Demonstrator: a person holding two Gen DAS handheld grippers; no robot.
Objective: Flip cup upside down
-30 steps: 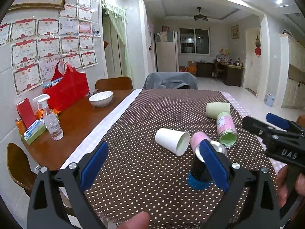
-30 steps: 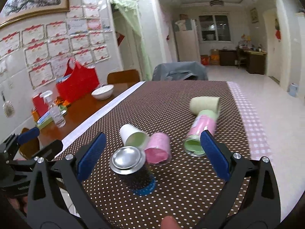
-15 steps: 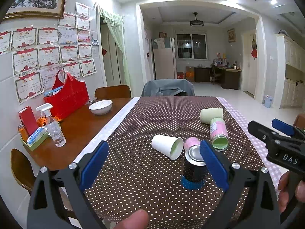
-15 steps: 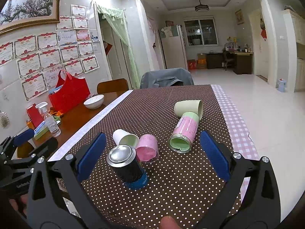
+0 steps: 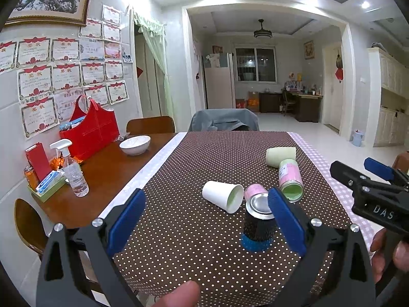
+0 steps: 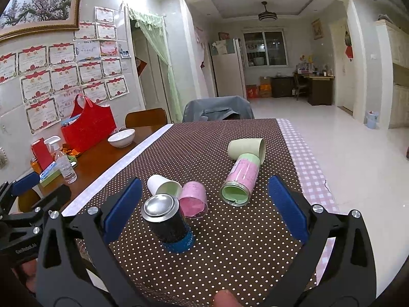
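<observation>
A black cup with a blue rim and silver base (image 5: 258,222) (image 6: 167,221) stands upside down on the dotted cloth. Behind it a white paper cup (image 5: 222,196) (image 6: 163,185), a short pink cup (image 6: 193,202) (image 5: 253,190), a tall pink-and-green cup (image 6: 240,179) (image 5: 290,180) and a pale green cup (image 6: 246,147) (image 5: 280,156) lie on their sides. My left gripper (image 5: 207,220) is open and empty, above the near table edge. My right gripper (image 6: 204,209) is open and empty, also held back from the cups.
The brown dotted tablecloth (image 5: 204,243) covers the right part of the wooden table (image 5: 107,168). On the wood stand a white bowl (image 5: 135,144), a spray bottle (image 5: 72,174), a red bag (image 5: 92,130) and a small tray. Chairs stand at the far end.
Both grippers have pulled back and risen from the cups, so the cups look farther and lower in view. The black cup stays upside down; no cup has moved.
</observation>
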